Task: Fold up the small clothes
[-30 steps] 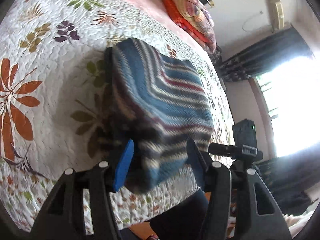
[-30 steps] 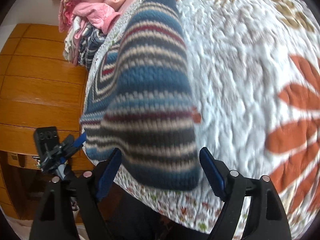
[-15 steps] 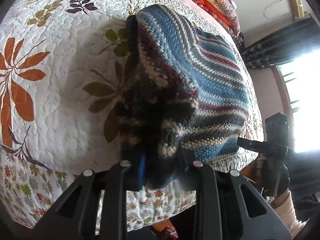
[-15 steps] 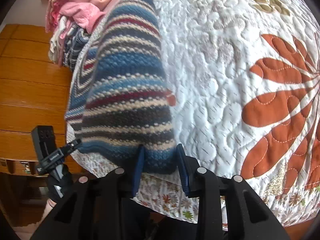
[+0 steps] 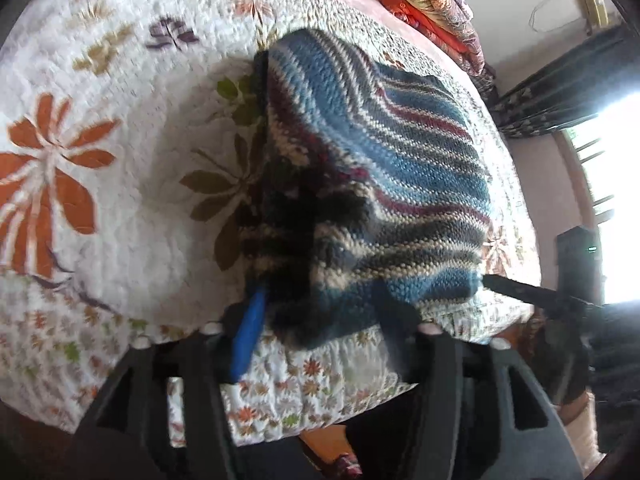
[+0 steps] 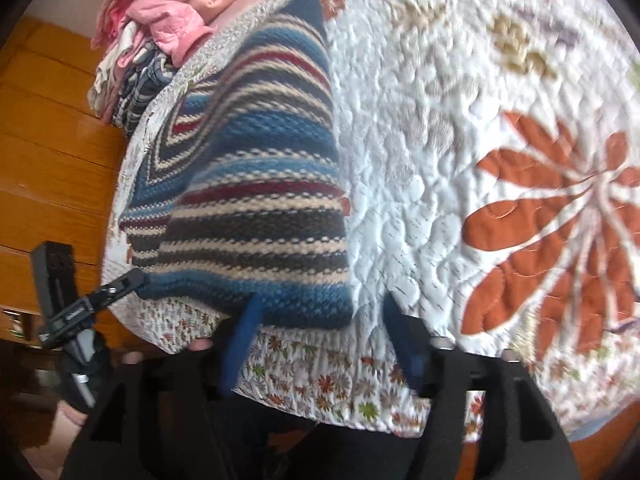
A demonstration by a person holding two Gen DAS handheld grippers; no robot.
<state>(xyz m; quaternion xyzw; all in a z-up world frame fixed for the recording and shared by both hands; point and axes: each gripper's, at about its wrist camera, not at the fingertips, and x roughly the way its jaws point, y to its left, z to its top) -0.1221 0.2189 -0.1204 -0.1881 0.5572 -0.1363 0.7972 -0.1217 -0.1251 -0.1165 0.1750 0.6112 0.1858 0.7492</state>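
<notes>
With both grippers' jaws spread and nothing pinched, this looks like the release right after a fold, judging by how the striped knit sweater (image 5: 400, 160) sits doubled on the floral quilt (image 5: 120, 184).

- left gripper (image 5: 320, 336): jaws apart, straddling the near corner of the sweater's hem. Blue pad (image 5: 248, 336) is clear of the fabric or just brushing it; blur makes contact unclear.
- right gripper (image 6: 320, 340): jaws apart, left pad at the hem's edge, right pad over bare quilt. Not clamped on anything.
- sweater: chunky knit, blue, cream, maroon and dark stripes. Folded into a thick compact block near the bed's front edge. Top layer bulges, edges not flush; a dark fuzzy inner layer shows at the near-left corner in the left view.

Next move, my guess: either back off and call it done, or regrip the near hem for one more fold. Thick knit will spring back, so press it flat first.

Pink clothes pile (image 6: 168, 12) sits at the far corner, well apart.
</notes>
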